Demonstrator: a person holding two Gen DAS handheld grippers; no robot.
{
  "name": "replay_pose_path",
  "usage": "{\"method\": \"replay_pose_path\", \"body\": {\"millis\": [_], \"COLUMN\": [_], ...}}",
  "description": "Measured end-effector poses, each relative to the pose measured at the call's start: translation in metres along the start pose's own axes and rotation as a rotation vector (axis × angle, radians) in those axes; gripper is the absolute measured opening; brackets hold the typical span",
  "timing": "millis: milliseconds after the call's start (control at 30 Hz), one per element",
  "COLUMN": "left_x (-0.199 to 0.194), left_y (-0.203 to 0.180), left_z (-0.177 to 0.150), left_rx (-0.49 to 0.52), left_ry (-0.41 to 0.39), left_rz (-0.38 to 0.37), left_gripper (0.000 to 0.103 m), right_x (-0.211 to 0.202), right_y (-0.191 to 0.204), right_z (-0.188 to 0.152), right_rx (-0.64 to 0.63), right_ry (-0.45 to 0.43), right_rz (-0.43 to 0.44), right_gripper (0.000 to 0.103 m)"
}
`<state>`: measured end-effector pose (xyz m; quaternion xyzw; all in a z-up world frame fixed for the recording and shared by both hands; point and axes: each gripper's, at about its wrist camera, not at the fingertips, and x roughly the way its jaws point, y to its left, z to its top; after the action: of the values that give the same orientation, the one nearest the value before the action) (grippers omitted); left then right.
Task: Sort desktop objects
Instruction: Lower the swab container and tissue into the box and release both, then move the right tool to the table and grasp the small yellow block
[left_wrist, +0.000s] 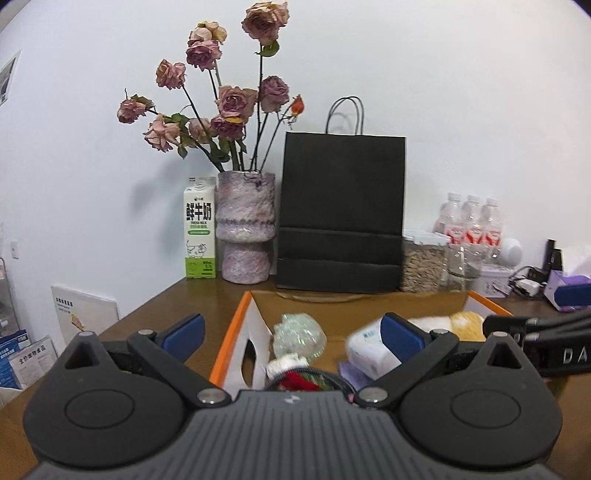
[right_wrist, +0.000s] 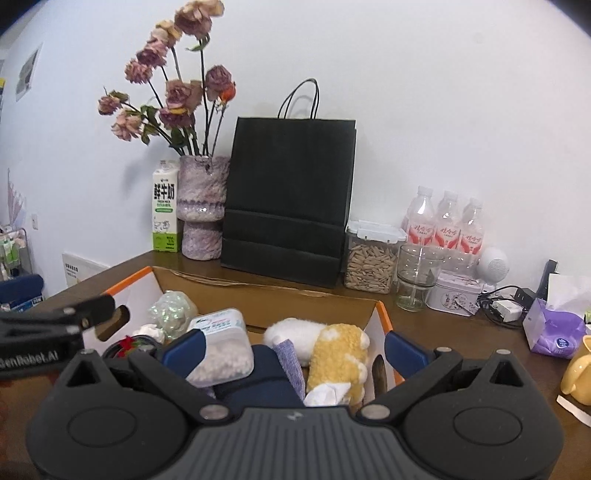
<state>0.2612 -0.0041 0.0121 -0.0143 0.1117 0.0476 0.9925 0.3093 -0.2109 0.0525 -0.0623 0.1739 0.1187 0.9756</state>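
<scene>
Left gripper (left_wrist: 291, 334): jaws wide, empty, above cardboard box (left_wrist: 354, 301).
Right gripper (right_wrist: 293, 349): jaws wide, empty; plush toy (right_wrist: 338, 362) between them.

Both my grippers are wide open with nothing in them. Left gripper (left_wrist: 291, 332) and right gripper (right_wrist: 293, 349) sit side by side, pointing forward and tilted a bit down, blue pads (left_wrist: 186, 328) facing each other.

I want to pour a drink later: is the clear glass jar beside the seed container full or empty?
Empty. In the right wrist view, the clear glass jar shows the table and wall straight through it, with no liquid or contents visible inside.
</scene>
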Motion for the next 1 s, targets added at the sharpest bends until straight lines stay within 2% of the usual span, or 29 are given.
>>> {"method": "replay_pose_path", "body": {"millis": [133,300,633,767,1000], "left_x": [-0.015,-0.028,-0.052,-0.066,-0.080], "left_y": [0.000,-0.002,0.006,0.013,0.023], "left_z": [-0.011,-0.024,-0.045,-0.050,-0.056], "left_rx": [0.006,0.037,0.038,0.036,0.059], "left_ry": [-0.001,0.004,0.054,0.076,0.170], "left_rz": [-0.012,0.000,0.033,0.039,0.029], "left_gripper": [0.103,0.103,0.103,0.103,0.103], "right_x": [-0.018,-0.034,-0.064,-0.082,-0.098], "right_y": [-0.003,-0.007,-0.006,0.005,0.034], "right_z": [-0.017,-0.040,-0.080,-0.093,-0.106], "right_rx": [0.015,0.030,0.066,0.065,0.031], "right_ry": [-0.014,0.020,0.097,0.113,0.155], "right_rz": [0.001,-0.005,0.004,0.042,0.113], "right_gripper": [0.103,0.103,0.103,0.103,0.101]}}
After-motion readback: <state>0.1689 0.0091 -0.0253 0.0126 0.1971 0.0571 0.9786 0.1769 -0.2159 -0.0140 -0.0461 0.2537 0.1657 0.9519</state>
